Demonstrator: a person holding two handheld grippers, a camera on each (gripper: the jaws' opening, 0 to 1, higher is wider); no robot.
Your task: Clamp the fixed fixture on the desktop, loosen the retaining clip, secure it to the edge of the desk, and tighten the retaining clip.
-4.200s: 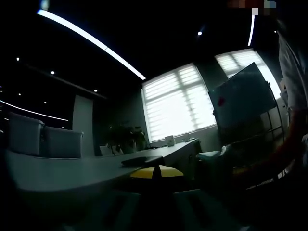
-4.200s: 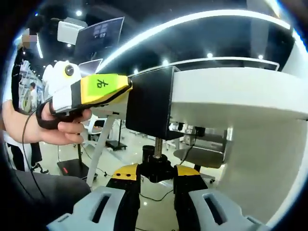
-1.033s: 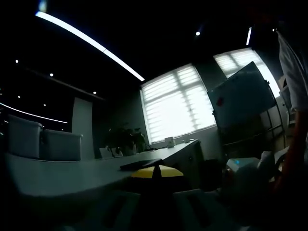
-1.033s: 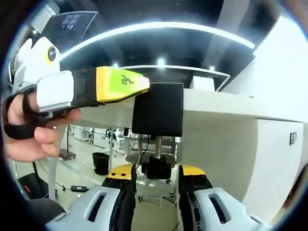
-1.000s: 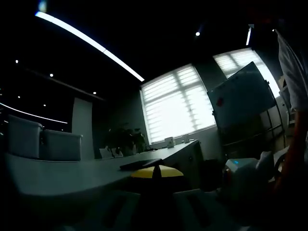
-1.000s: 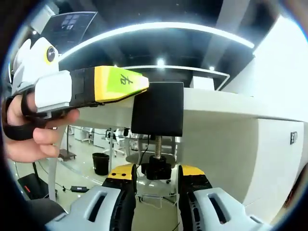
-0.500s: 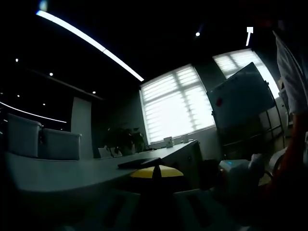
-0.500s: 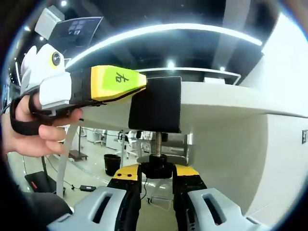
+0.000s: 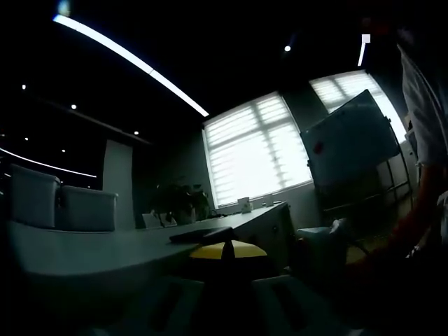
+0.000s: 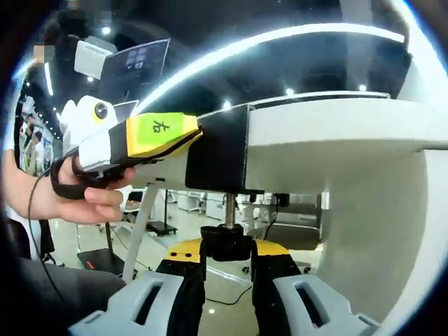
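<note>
A black fixture (image 10: 218, 150) sits on the edge of the white desk (image 10: 329, 129), with its threaded screw (image 10: 228, 208) hanging below. My right gripper (image 10: 227, 255) is under the desk, shut on the black knob (image 10: 227, 245) at the screw's lower end. From the left of the right gripper view comes my left gripper (image 10: 192, 136), its yellow tip against the fixture's top and a hand (image 10: 77, 196) around its handle. In the dim left gripper view, my left gripper (image 9: 224, 250) shows its yellow tips together on the dark fixture, low over the desktop (image 9: 84, 248).
On the desk lie a dark flat object (image 9: 199, 233) and a potted plant (image 9: 182, 199), with pale chairs (image 9: 59, 203) behind. A whiteboard (image 9: 350, 143) stands right of bright windows (image 9: 255, 150). A person's arm (image 9: 413, 224) reaches in. A desk leg (image 10: 140, 224) stands below.
The right gripper view has rolled and shifted around the screw, with the knob still between the jaws. The left gripper has stayed in place on the fixture.
</note>
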